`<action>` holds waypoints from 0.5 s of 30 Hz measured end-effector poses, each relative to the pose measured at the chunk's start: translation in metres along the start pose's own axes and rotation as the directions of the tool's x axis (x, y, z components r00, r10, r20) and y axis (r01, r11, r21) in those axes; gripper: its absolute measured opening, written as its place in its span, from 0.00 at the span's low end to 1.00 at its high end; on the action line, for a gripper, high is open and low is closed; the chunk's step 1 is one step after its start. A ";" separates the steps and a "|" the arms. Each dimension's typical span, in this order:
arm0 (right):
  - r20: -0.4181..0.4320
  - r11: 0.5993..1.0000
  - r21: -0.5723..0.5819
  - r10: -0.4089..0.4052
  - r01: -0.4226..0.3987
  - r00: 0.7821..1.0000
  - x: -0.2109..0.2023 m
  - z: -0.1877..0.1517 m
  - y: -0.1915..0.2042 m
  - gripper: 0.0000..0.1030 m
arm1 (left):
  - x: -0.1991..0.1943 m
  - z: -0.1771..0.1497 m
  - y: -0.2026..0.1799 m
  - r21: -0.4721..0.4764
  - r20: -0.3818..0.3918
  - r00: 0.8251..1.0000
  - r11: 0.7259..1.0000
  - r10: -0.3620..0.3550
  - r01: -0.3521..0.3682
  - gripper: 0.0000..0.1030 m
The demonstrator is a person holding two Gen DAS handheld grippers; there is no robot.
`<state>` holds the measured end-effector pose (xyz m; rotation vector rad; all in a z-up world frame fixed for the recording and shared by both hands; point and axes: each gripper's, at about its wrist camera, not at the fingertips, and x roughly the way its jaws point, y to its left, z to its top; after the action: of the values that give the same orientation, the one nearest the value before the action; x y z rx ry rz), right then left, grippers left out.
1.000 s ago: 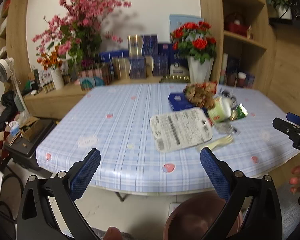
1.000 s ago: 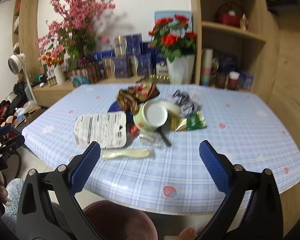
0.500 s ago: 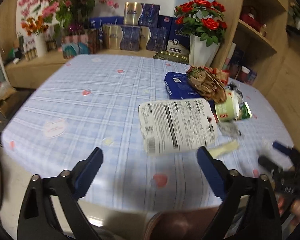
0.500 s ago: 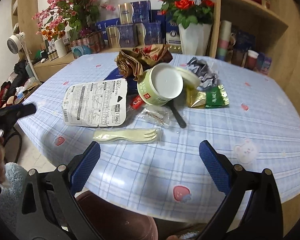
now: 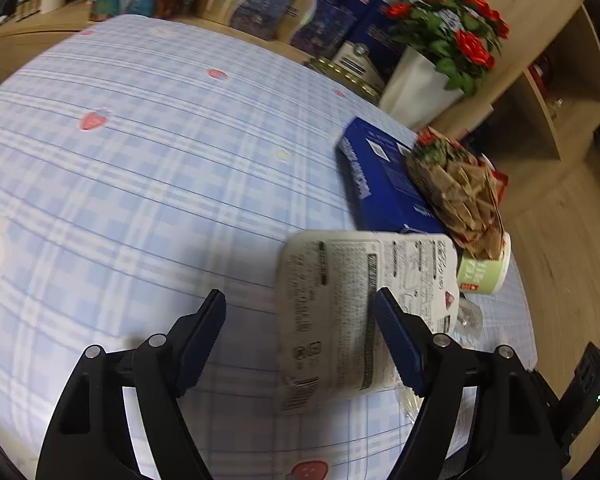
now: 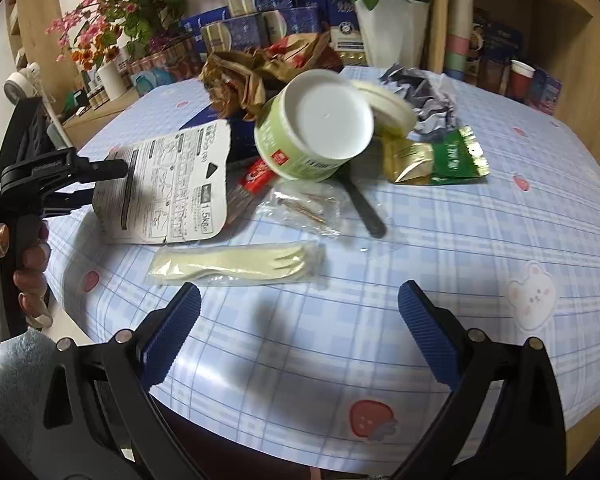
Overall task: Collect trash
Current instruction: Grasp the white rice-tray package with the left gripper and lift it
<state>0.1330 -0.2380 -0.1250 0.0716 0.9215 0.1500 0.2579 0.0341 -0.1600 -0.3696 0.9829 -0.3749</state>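
A flat white printed package [image 5: 332, 304] [image 6: 168, 192] lies near the table's front edge. My left gripper [image 5: 300, 300] [image 6: 104, 182] is at its near end. Its jaws are closing with part of the package between them, and the pads do not press on it. My right gripper [image 6: 300, 296] hangs open just short of a plastic-wrapped cream fork [image 6: 236, 266]. Behind lie a tipped green cup [image 6: 316, 136] [image 5: 484, 276], a crumpled brown bag [image 6: 244, 76] [image 5: 460, 196], a green-gold sachet [image 6: 436, 156], a clear wrapper [image 6: 304, 208] and a crumpled grey wrapper [image 6: 424, 96].
A blue box [image 5: 380, 176] lies under the brown bag. A white vase of red roses [image 5: 420, 88] and stacked boxes [image 6: 260, 20] stand behind the table, with wooden shelves [image 6: 500, 40] on the right. A hand [image 6: 28, 264] holds the left gripper's handle beyond the checked tablecloth's [image 5: 140, 160] left edge.
Both grippers have come down and forward over the table. The left one has rolled, narrowed its jaws and reached the white package. The right one has neared the wrapped fork.
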 end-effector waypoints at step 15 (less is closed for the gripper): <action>-0.023 0.999 -0.044 0.026 -0.027 0.999 0.007 0.007 0.017 0.94 | -0.012 -0.005 -0.028 0.111 0.053 0.999 0.994 -0.004 -0.002 0.16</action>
<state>0.1411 -0.2196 -0.1246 0.0405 0.9399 0.1960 0.2441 0.0144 -0.1405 -0.2779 0.9064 -0.4168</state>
